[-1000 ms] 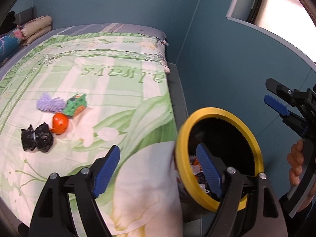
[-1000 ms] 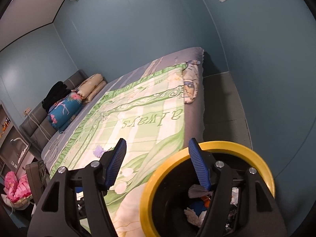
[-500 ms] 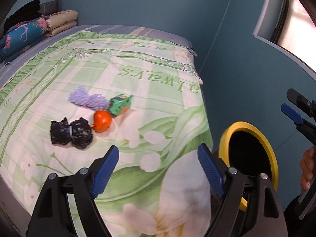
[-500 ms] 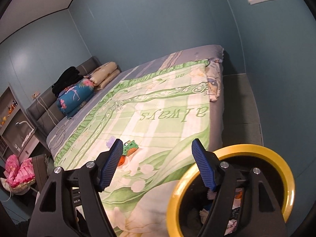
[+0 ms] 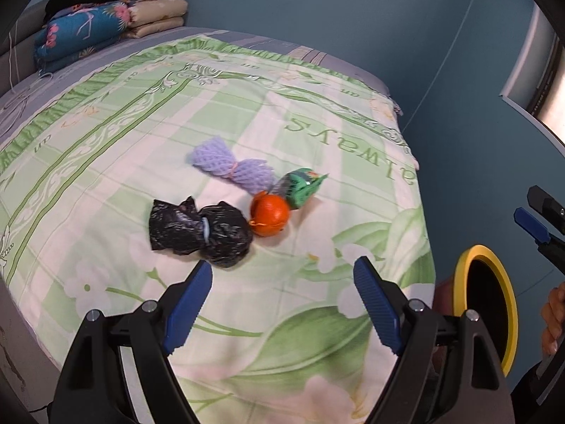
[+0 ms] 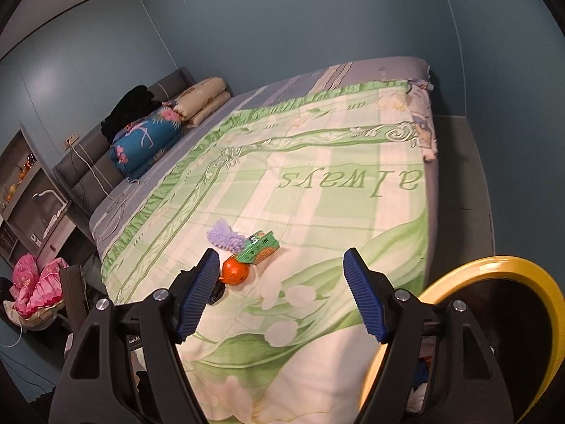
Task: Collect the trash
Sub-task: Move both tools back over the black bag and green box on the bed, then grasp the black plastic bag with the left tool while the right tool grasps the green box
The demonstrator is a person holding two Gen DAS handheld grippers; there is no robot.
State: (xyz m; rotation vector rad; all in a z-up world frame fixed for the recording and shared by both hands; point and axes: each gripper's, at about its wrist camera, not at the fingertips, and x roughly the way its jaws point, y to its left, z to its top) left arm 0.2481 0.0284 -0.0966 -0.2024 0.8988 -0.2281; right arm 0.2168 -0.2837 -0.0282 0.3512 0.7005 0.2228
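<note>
Trash lies together on the green bedspread (image 5: 106,148): a black plastic bag (image 5: 197,229), an orange peel (image 5: 270,213), a purple foam net (image 5: 231,168) and a green wrapper (image 5: 300,187). My left gripper (image 5: 282,295) is open and empty, just short of the black bag. My right gripper (image 6: 279,289) is open and empty, hovering over the bed edge; the orange peel (image 6: 236,271), green wrapper (image 6: 257,247) and foam net (image 6: 224,235) lie beyond it. The yellow-rimmed trash bin (image 6: 512,268) stands at the bed's right side, also in the left wrist view (image 5: 508,304).
Folded quilts and pillows (image 6: 152,137) are stacked at the headboard. A blue wall (image 5: 476,141) runs close along the bed's right side, with grey floor (image 6: 459,176) between. A pink bundle (image 6: 35,282) sits beside the bed on the left.
Both grippers swung left, away from the bin and toward the trash on the bed. The left gripper has come much closer to the black bag. Both stayed open.
</note>
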